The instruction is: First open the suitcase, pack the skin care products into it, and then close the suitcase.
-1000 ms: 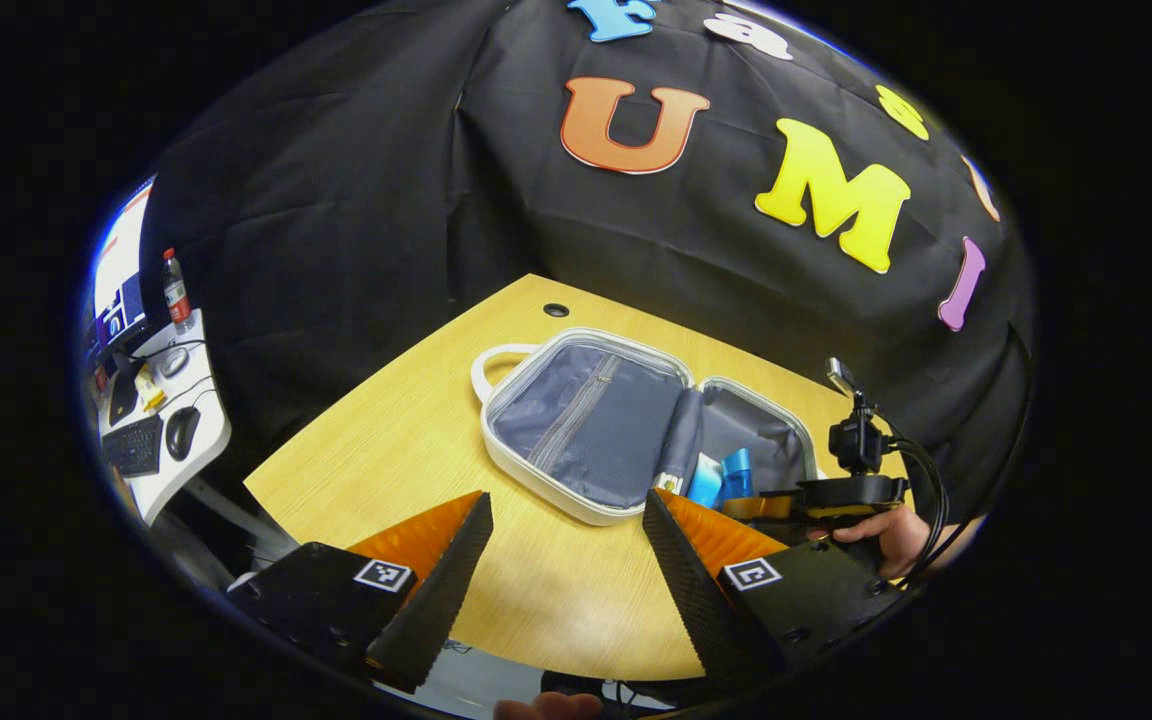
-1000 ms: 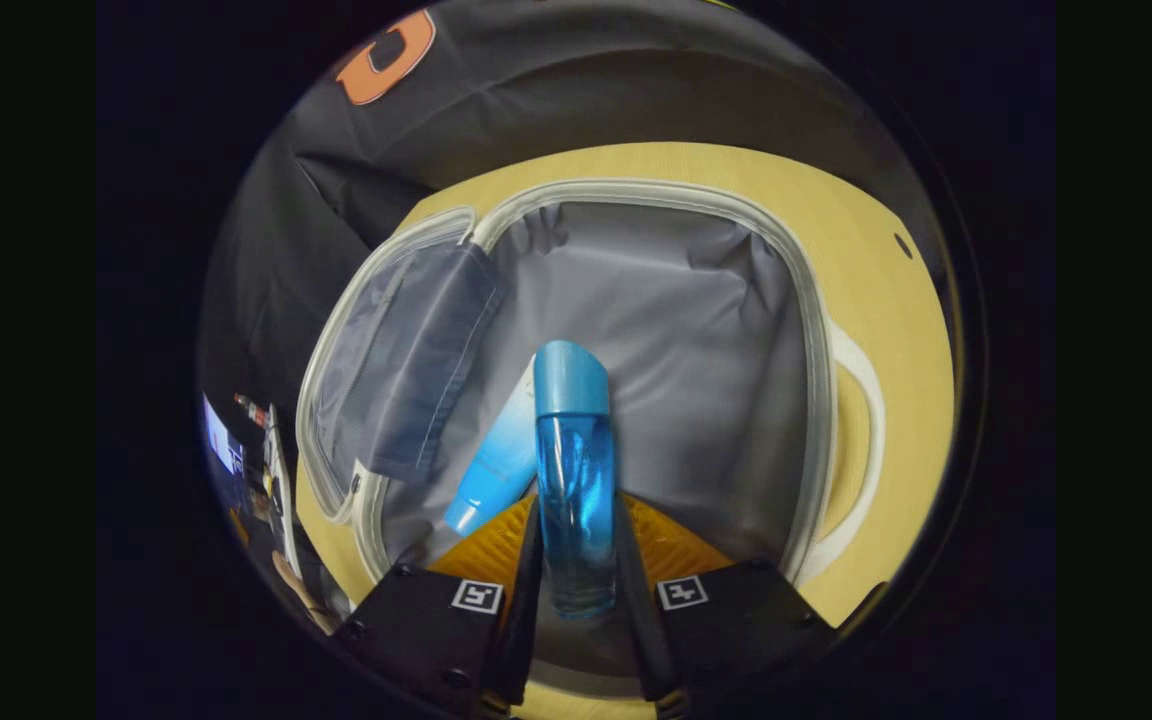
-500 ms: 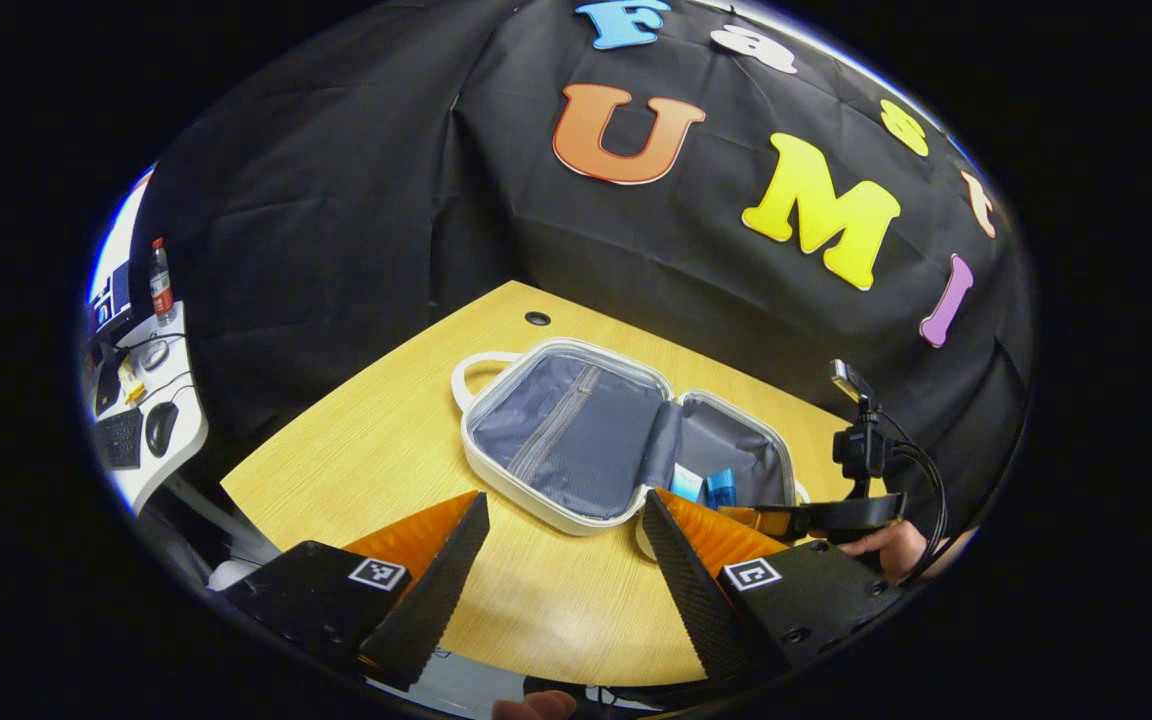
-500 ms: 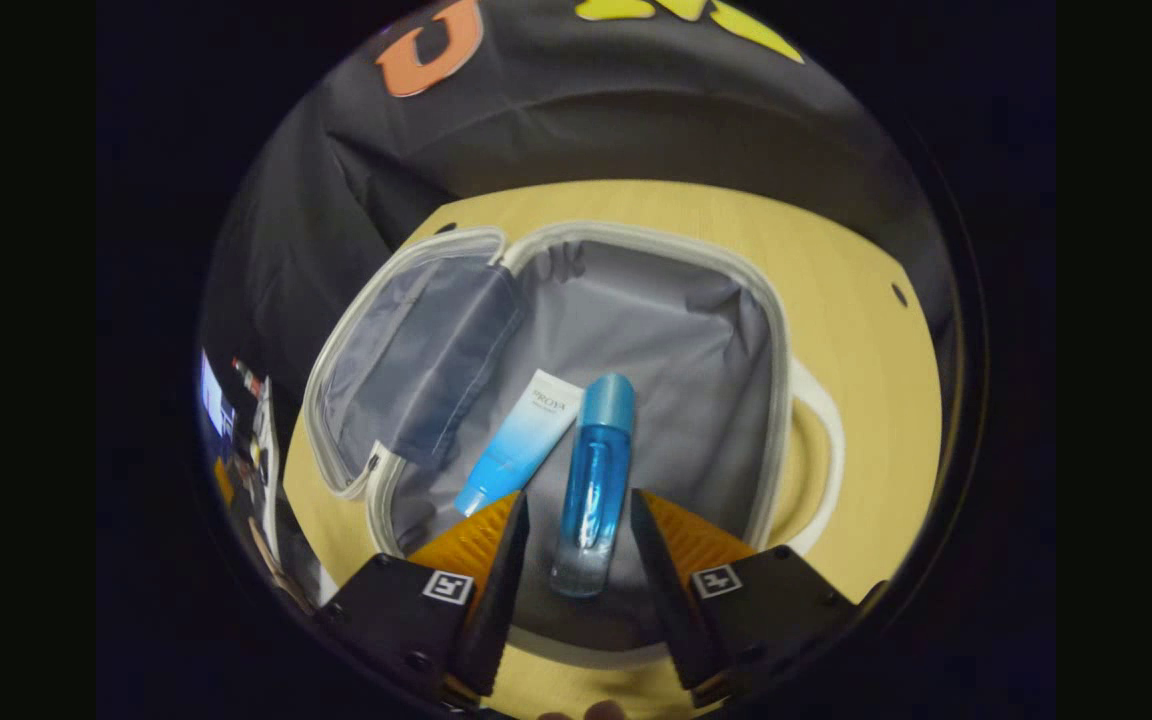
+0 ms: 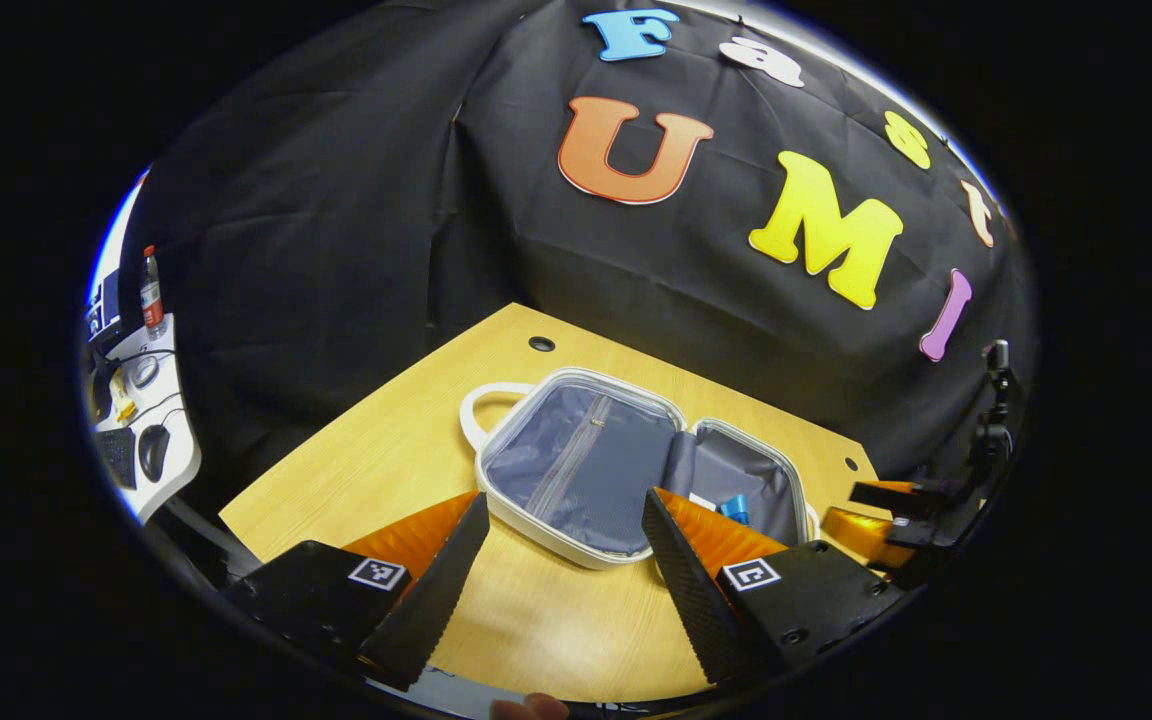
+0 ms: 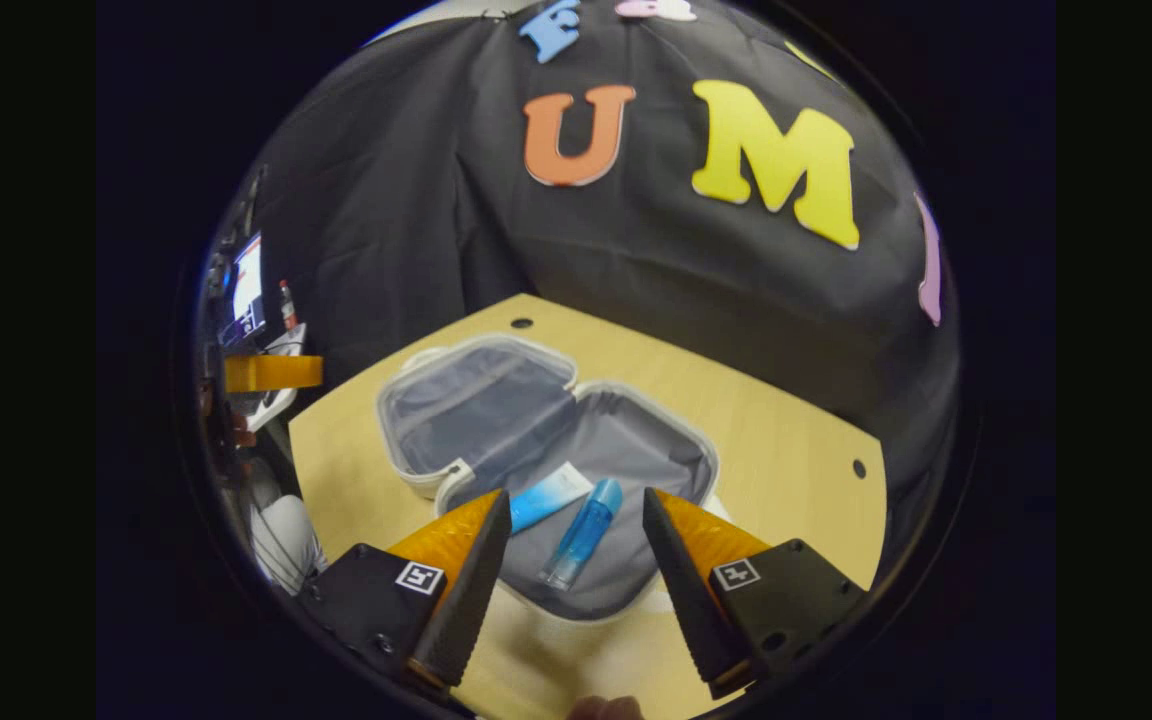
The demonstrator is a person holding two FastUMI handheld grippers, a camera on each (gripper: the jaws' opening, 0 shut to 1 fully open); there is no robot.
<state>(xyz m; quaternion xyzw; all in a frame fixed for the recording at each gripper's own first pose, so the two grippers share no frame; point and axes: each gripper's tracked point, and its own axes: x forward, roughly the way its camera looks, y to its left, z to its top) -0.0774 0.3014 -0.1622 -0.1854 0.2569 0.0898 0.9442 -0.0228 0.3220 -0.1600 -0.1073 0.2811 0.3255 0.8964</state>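
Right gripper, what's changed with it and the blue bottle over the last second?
The right gripper let go of the blue bottle, opened, and pulled back up from the suitcase. The bottle now lies beside the tube. The suitcase stayed open; the left gripper stayed open.

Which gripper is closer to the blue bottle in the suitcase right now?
Right. The right gripper hangs open just above the blue bottle; the left gripper is open over the suitcase's other half.

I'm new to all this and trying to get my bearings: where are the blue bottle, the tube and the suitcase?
blue bottle [image 6: 584,533]: right gripper view, middle of its clear body.
tube [image 6: 551,496]: right gripper view, middle of its length.
suitcase [image 6: 704,452]: right gripper view, pale rim.
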